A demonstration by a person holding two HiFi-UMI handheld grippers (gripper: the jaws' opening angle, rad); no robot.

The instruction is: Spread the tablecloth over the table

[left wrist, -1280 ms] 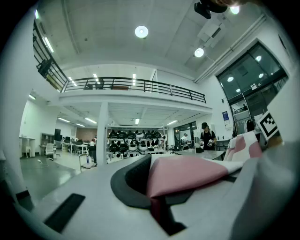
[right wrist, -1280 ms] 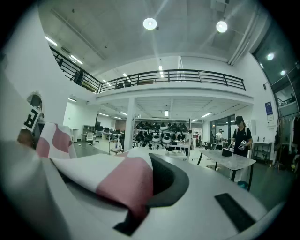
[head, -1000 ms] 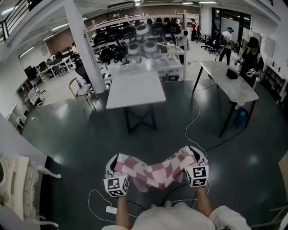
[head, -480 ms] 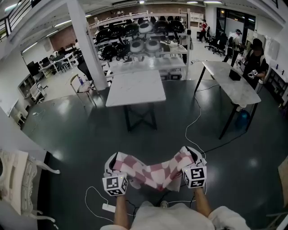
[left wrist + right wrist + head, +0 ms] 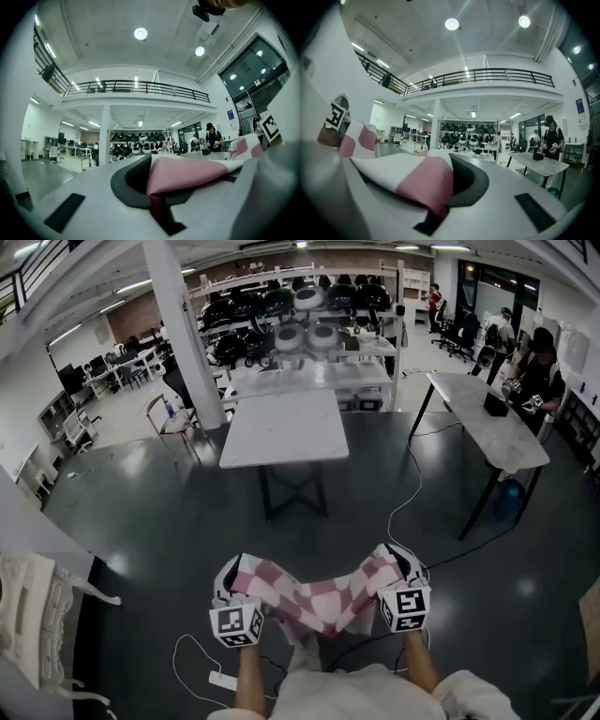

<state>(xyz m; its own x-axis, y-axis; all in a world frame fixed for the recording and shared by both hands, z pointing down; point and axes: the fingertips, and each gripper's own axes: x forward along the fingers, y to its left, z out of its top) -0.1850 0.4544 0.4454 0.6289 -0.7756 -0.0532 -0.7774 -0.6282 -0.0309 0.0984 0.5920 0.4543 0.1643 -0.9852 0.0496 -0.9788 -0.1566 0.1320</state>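
Table (image 5: 284, 427) nearer; gripper views alone show left tongs (image 5: 153, 196), right tongs (image 5: 439, 207) clamping tablecloth (image 5: 319, 594).

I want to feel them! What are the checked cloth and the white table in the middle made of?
The tablecloth: soft matte fabric; it sags and folds. The table: smooth pale top, maybe laminate or stone; thin dark legs look metal.

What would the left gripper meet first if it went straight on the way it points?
Probably the white table ahead; the floor between looks free. The left gripper points level, so it might pass above the tabletop.
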